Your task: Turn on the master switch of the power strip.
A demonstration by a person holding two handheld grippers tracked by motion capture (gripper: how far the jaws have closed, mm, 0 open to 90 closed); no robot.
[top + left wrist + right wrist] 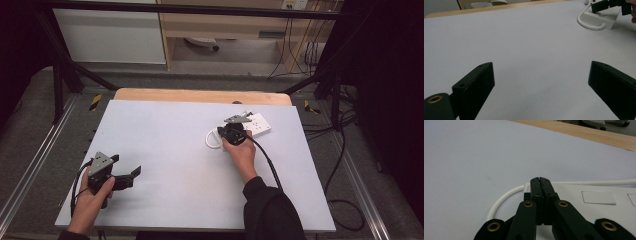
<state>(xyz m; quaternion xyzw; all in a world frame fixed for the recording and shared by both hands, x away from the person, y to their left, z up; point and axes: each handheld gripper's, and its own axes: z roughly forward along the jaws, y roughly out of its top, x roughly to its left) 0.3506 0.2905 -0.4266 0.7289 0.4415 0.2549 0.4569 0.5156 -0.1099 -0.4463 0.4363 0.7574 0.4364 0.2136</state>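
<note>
R gripper [541, 181]: jaws pressed together, nothing visible between them, tips right over the near end of the white power strip [599, 202], where its white cord [501, 200] loops out. Whether the tips touch the casing, can't tell. Shut jaws make a narrow point, so prob. meant for poking or pressing sth on the strip (a switch?) rather than gripping it; that's a guess.

L gripper [541, 82]: jaws spread wide, nothing between, just bare table [524, 45] ahead. It's held low near the person's left front corner, well apart from the strip, prob. parked on standby so it doesn't crowd the R side.

Strip itself lies flat on the table's far right part, sockets up, cord curling in a loop at its left end in the high view [212, 140]. R hand [241, 150] reaches fwd to it; L hand [92, 200] stays close to the near edge. Beyond the grey sheet, a strip of wooden tabletop [200, 95] shows.
</note>
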